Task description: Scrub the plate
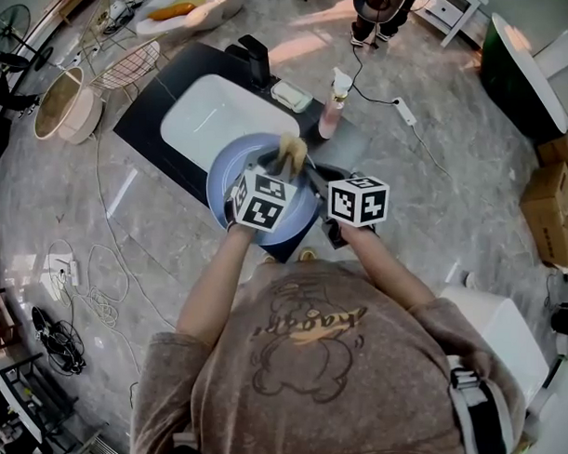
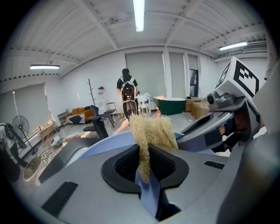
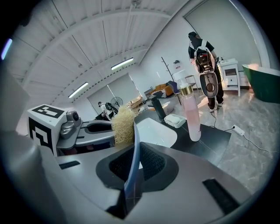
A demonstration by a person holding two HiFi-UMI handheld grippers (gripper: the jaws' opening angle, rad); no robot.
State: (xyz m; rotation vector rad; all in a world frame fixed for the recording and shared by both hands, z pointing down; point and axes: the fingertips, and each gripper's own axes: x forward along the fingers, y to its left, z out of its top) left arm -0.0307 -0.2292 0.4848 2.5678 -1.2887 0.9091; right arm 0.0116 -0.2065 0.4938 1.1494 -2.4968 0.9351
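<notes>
A pale blue plate (image 1: pixel 234 175) is held over the front edge of the black counter. My right gripper (image 1: pixel 312 177) is shut on its right rim; in the right gripper view the plate's edge (image 3: pixel 134 151) runs straight between the jaws of my right gripper (image 3: pixel 134 165). A tan loofah scrubber (image 1: pixel 293 153) rests against the plate's upper part, with my left gripper (image 1: pixel 284 164) shut on it. In the left gripper view the scrubber (image 2: pixel 151 131) stands up out of the jaws of my left gripper (image 2: pixel 145 165), with the plate (image 2: pixel 109 142) behind it.
A white sink (image 1: pixel 215 117) is set into the black counter (image 1: pixel 150 110), with a black faucet (image 1: pixel 255 57), a soap dish (image 1: pixel 291 95) and a pink bottle (image 1: pixel 334 103) behind it. A person (image 1: pixel 381 9) stands beyond. Cables (image 1: pixel 76 275) lie on the floor at the left.
</notes>
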